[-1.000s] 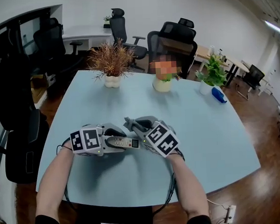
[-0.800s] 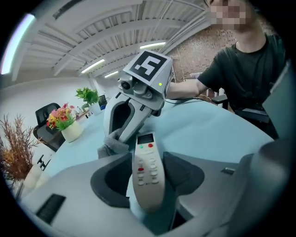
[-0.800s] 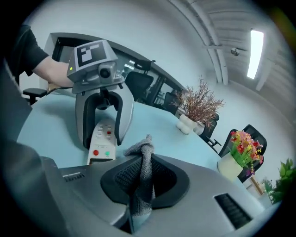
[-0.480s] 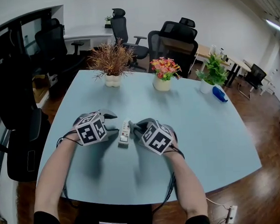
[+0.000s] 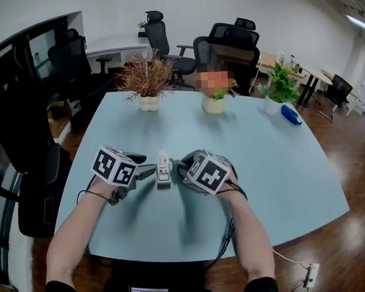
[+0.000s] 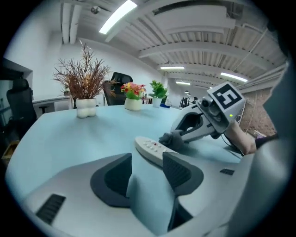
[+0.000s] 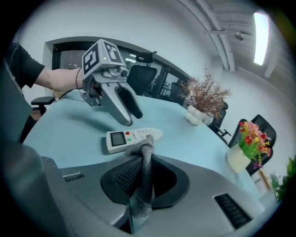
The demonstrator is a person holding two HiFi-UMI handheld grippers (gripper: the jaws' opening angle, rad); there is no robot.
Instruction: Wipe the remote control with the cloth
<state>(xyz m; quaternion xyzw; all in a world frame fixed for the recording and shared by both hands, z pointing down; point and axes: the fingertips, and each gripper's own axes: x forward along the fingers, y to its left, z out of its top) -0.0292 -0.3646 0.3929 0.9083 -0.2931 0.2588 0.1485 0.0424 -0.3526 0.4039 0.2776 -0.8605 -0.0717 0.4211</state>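
Lying flat and lengthwise on the pale blue tabletop [image 5: 275, 168], the remote control [image 5: 163, 169] is a slim white plastic bar with a rounded far end. A small grey screen sits at its near end, with a red and a green button beside it and rows of pale keys beyond.

The cloth [image 7: 144, 171] is a grey, coarse-knit strip, bunched and twisted. It is pinched between the dark ribbed pads of the right claw [image 5: 182, 167], which is clenched on it. The wadded free end of the cloth appears to touch the remote's right edge, near the middle of its length.

The left claw [image 6: 147, 166] sits just to the remote's left, tilted down toward the tabletop. Its jaws are closing, with only bare tabletop between them. The remote lies just past the tip of its right jaw and is not held. Each claw has a smooth grey shell and carries a white cube with black square markers [image 5: 114, 165].

The tabletop is matte, smooth and rounded at the corners. At its far side stand a brown dried-grass plant [image 5: 145, 77] in a squat white pot, a cream pot of flowers [image 6: 133, 90] and a leafy green plant [image 5: 280, 85]. Black office chairs [image 5: 158, 34] ring the far edge, and a polished wooden floor [image 5: 348, 164] shows to the right.
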